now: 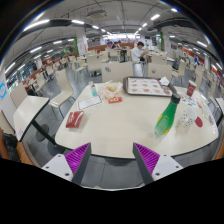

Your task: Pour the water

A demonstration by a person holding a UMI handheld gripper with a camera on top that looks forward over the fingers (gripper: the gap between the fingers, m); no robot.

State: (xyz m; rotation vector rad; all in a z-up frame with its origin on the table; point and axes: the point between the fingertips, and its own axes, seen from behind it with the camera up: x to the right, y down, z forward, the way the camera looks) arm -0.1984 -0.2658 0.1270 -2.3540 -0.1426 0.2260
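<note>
One green bottle (166, 120) stands tilted on the pale table (120, 130), beyond the right finger, beside a clear cup (184, 118). Gripper (112, 160) fingers spread wide, holding nothing. Tray (147, 87) further back. Large hall, ceiling strip lights, a person (138, 55) standing far off.

green bottle (166, 121), red packet (75, 120), cream table (120, 140), magenta pads (77, 156) on the claw (112, 160).
</note>
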